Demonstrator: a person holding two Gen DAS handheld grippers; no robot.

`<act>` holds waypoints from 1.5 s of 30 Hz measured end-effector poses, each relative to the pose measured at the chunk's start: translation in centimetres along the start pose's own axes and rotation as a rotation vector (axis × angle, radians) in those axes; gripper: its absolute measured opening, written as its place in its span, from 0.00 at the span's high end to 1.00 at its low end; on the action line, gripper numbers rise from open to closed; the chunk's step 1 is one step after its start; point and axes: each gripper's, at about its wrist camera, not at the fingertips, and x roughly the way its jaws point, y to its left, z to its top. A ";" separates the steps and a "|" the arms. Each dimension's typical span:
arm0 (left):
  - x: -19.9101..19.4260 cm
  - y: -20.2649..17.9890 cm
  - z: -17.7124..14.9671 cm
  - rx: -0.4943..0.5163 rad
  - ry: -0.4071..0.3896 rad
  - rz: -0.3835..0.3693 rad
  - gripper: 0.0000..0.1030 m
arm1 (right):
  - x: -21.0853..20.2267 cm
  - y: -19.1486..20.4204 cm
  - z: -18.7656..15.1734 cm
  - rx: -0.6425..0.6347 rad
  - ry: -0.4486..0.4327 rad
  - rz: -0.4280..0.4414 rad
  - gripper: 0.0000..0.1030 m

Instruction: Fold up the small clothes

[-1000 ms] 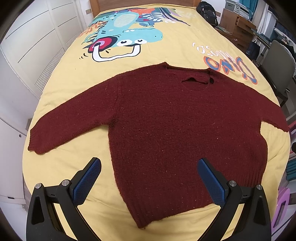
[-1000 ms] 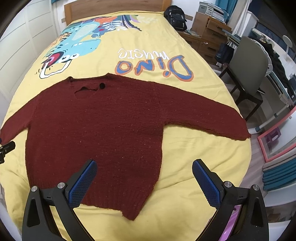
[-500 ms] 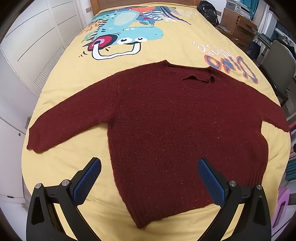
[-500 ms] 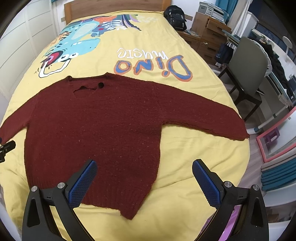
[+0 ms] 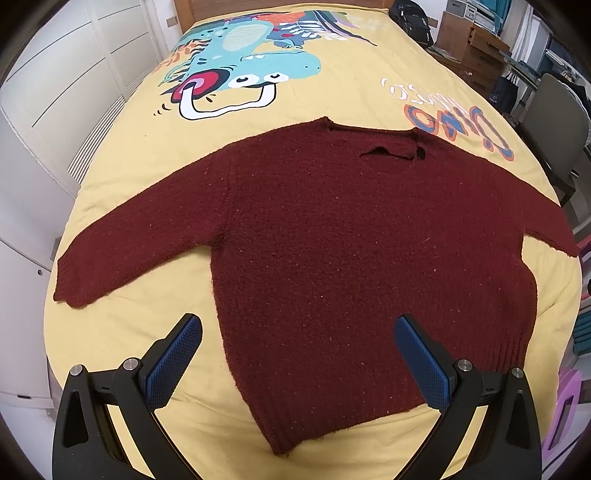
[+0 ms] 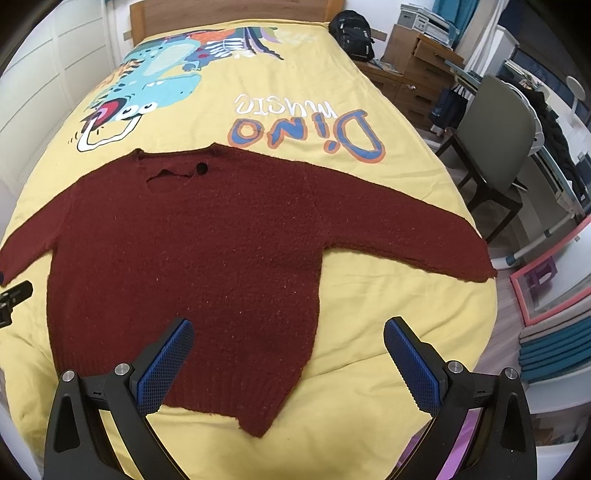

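A small dark red knit sweater (image 5: 332,251) lies flat on the yellow bedspread (image 5: 351,99), sleeves spread to both sides, hem toward me. It also shows in the right wrist view (image 6: 207,258). My left gripper (image 5: 297,363) is open and empty, held above the hem near its left corner. My right gripper (image 6: 288,363) is open and empty, above the hem's right corner. Part of the left gripper (image 6: 13,299) shows at the left edge of the right wrist view.
The bedspread (image 6: 295,74) carries a dinosaur print and "Dino music" lettering. White wardrobe doors (image 5: 55,92) stand on the left. A grey chair (image 6: 495,147), wooden drawers (image 6: 417,66) and a black backpack (image 6: 351,33) are on the right, with stacked teal items (image 6: 554,350) on the floor.
Both grippers have drifted slightly; the sweater has slid a little lower in both views. Both grippers stay open and the sweater lies as before.
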 end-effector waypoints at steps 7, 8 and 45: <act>0.2 0.3 0.2 0.003 0.004 0.015 0.01 | 0.1 0.2 0.1 -0.006 0.002 0.001 0.01; 0.3 0.3 0.2 0.003 0.006 0.017 0.01 | 0.2 0.2 0.2 -0.006 0.003 0.000 0.01; 7.4 3.1 5.5 -0.083 0.099 0.024 0.01 | 23.3 -32.3 2.8 0.752 0.154 -0.100 0.01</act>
